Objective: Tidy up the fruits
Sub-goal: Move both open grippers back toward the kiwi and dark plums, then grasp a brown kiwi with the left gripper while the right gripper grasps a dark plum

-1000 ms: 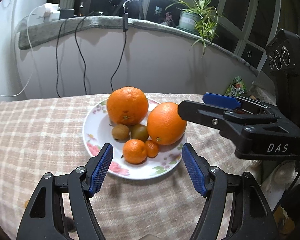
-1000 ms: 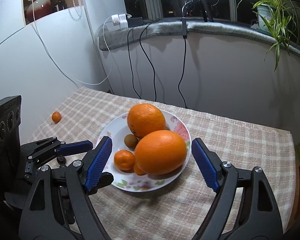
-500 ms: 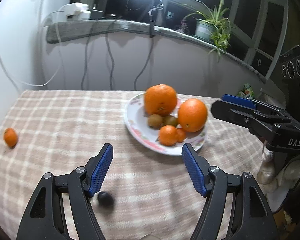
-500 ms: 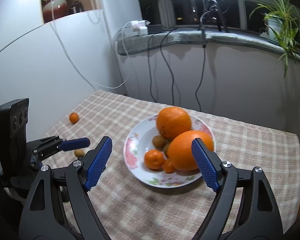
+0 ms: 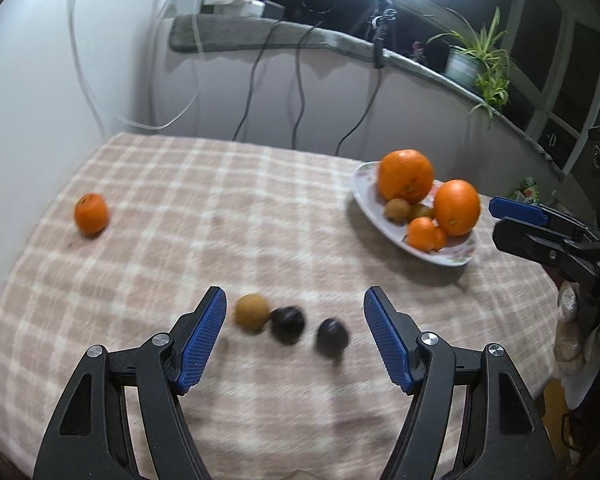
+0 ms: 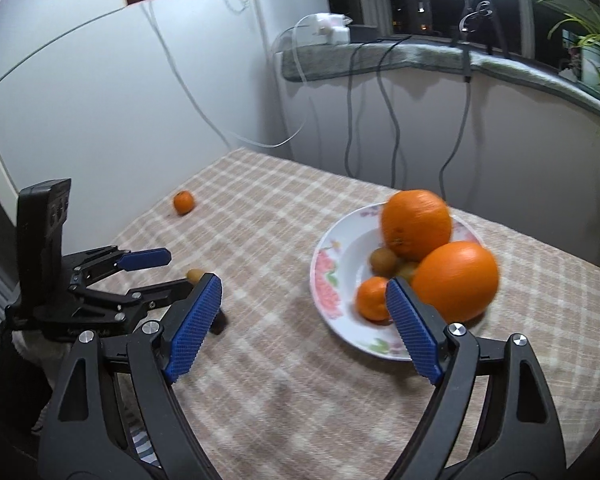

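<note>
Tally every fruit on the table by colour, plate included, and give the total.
Orange: 5, with two large oranges and two small ones on the plate, one loose
Brown-green: 3
Dark purple: 2
Total: 10

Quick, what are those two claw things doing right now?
Left gripper: open, holding nothing.
Right gripper: jaws opening, nothing between them.

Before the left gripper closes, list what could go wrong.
1. Kiwi and two dark plums sit bunched between the open left gripper jaws; it may catch two or knock one rolling.
2. The plate is already heaped; an added fruit could roll off.
</note>
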